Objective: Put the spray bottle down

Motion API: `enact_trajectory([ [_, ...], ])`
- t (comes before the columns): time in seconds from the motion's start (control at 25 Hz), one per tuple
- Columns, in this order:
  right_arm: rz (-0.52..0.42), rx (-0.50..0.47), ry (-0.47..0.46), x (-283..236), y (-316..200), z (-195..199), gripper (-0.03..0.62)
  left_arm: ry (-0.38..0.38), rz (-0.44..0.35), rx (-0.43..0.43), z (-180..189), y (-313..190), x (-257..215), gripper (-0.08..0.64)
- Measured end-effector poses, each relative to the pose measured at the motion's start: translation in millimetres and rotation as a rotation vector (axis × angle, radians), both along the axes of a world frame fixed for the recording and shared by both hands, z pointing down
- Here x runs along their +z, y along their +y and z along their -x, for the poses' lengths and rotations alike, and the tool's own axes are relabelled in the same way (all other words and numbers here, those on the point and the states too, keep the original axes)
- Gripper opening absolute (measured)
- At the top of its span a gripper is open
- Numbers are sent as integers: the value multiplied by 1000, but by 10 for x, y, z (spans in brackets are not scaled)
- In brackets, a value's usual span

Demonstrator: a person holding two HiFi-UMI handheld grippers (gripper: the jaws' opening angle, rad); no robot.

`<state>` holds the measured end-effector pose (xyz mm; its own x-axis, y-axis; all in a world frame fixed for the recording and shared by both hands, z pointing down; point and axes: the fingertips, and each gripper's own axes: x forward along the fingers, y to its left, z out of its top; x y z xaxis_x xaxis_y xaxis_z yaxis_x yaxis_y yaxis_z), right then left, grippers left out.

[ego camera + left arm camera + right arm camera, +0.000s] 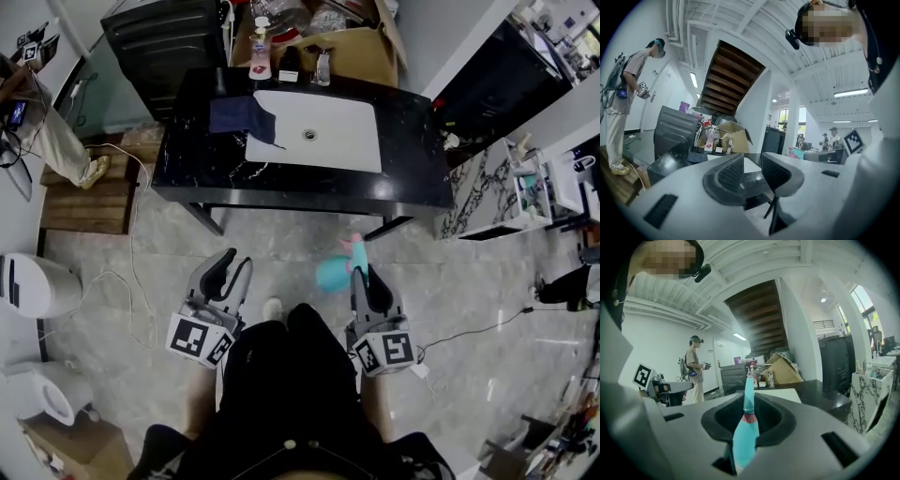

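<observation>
- Right claw [745,417]: clamped on the spray bottle [743,437]. Both pads press its sides, no gap showing.
- In the right gripper view the bottle sits dead centre between the jaws. The wide teal part is low in the throat, with a pinkish band above it and a narrow teal part sticking up past the fingertips.
- Head view: the bottle's teal body pokes out past the jaw tips, slightly to the left of them, with the pink top at the far end toward the tabletop [412,141].
- The bottle is in the air over the grey floor [487,309], on the near side of the tabletop. It touches neither.
- Left claw [752,169]: jaws apart, nothing between them. It is held alongside the right one, also over the floor and short of the tabletop edge.
- The tabletop is black, with a white sink [337,141] set in the middle.
- A dark blue cloth [242,117] lies at the sink's left edge, partly hanging over into it.
- A few small bottles [260,47] stand along the back edge of the tabletop, with a cardboard box [361,47] behind them.
- A black cabinet [173,37] stands behind the tabletop's left end.
- Another person [696,369] stands well off to the left side, also holding a rig.
</observation>
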<state>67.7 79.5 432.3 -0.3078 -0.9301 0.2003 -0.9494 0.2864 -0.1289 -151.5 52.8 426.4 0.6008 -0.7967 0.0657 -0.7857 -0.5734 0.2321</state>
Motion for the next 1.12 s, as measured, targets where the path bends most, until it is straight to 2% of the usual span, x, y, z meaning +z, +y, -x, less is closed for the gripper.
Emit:
enact_trajectory([
  [0.16,1,6,7,13,-270,-26,69,4,28,0,-13,-201,101,115],
  [0.52,-27,-25,3,-12,-1144,-148,69,6,3,-48,-88,-919,51,115],
  [0.88,-32,-54,-11,-11,-2139,-392,69,-16,-9,-74,-347,-1821,-61,115],
  [1.12,-15,-59,-14,96,-2621,-594,69,-31,12,-77,-549,-2216,29,115],
])
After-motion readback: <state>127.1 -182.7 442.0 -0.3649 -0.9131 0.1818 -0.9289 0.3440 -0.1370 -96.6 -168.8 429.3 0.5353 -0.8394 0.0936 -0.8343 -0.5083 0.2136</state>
